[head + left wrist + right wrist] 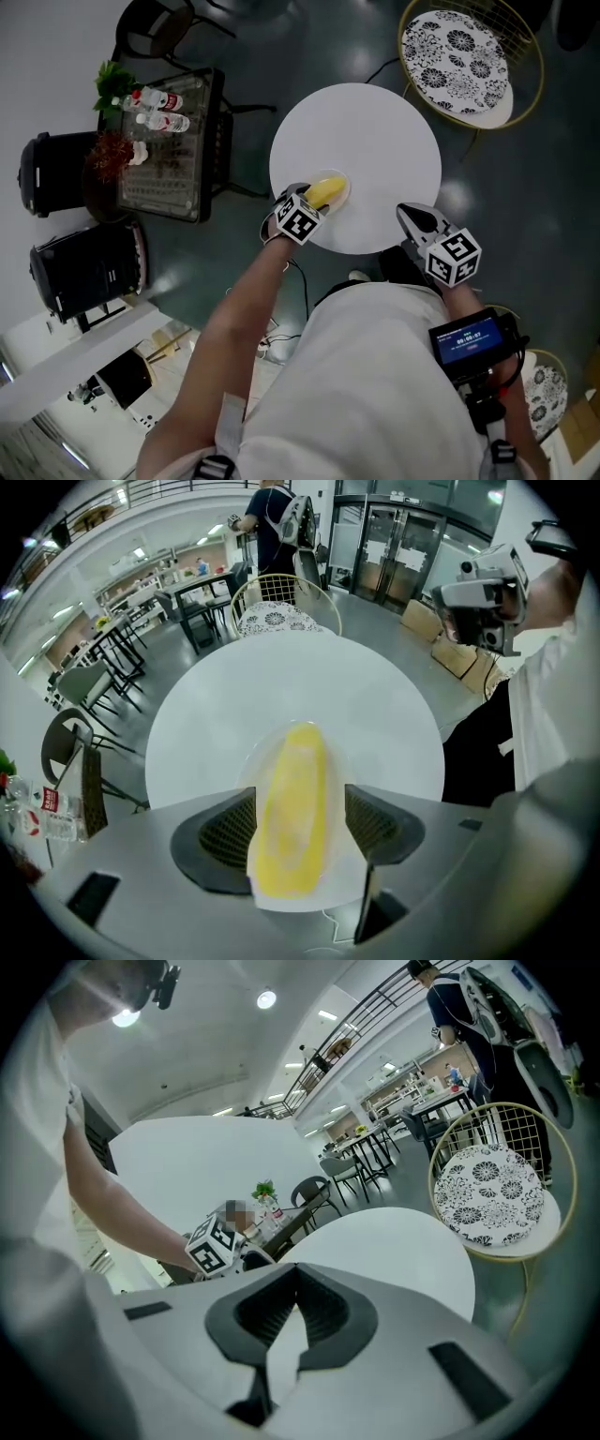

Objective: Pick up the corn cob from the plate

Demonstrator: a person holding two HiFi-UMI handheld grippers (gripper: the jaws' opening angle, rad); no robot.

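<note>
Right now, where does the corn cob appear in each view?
Head view: corn cob near the centre, slightly above the middle.
Left gripper view: low centre, large.
Right gripper view: not in it.
Shared landmark: the white table.

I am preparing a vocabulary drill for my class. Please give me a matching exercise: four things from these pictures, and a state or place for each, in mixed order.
1. corn cob
2. left gripper
3. right gripper
4. patterned chair

A. jaws together, empty
B. yellow, lying on the plate
C. beyond the round table
D. jaws apart, one on each side of the cob

Pairs: 1-B, 2-D, 3-A, 4-C
</note>
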